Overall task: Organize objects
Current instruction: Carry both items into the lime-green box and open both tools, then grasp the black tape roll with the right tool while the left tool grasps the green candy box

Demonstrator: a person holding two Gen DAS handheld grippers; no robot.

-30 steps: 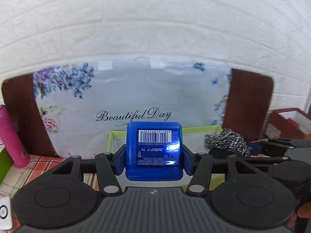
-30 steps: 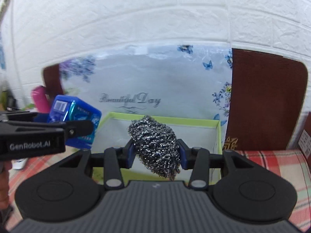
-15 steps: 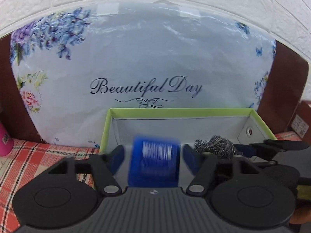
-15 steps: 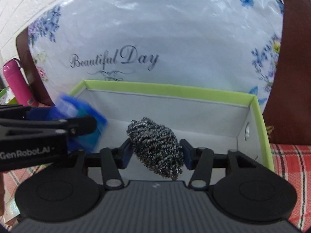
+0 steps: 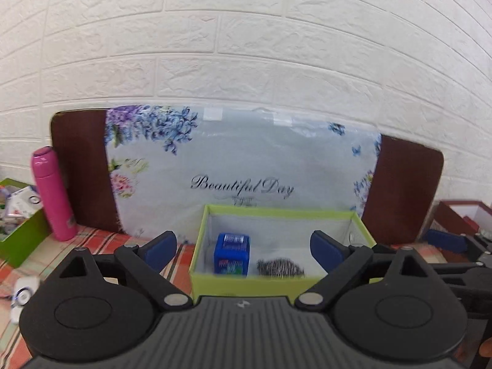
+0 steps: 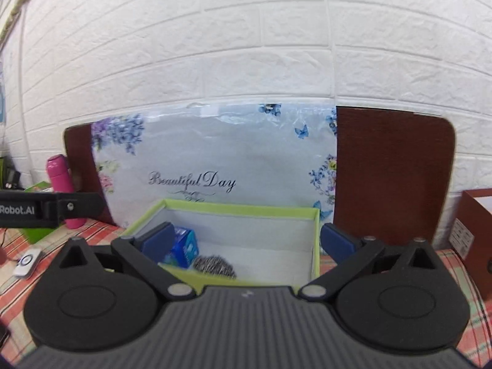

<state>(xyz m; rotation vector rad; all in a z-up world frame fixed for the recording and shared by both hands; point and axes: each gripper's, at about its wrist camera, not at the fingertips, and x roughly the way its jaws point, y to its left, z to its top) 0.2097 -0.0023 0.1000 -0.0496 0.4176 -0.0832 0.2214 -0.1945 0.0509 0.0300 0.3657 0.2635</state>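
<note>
A green-rimmed box [image 5: 276, 280] with a white inside stands on the checked cloth. Inside it lie a blue box [image 5: 232, 253] at the left and a steel wool scrubber [image 5: 280, 267] beside it. The same green-rimmed box [image 6: 316, 240], blue box [image 6: 184, 247] and scrubber [image 6: 214, 266] show in the right wrist view. My left gripper [image 5: 243, 247] is open and empty, held back above the box's near side. My right gripper [image 6: 246, 241] is open and empty too, also back from the box.
A floral board reading "Beautiful Day" [image 5: 243, 169] leans on the white brick wall behind the box. A pink bottle [image 5: 53, 195] and a green bin [image 5: 18, 240] stand at the left. A red-brown box [image 6: 476, 224] is at the right. A small white device [image 6: 27, 261] lies on the cloth.
Both grippers opened and let go: the blue box and the scrubber now lie inside the green-rimmed box. Both grippers pulled back and up from the box.
</note>
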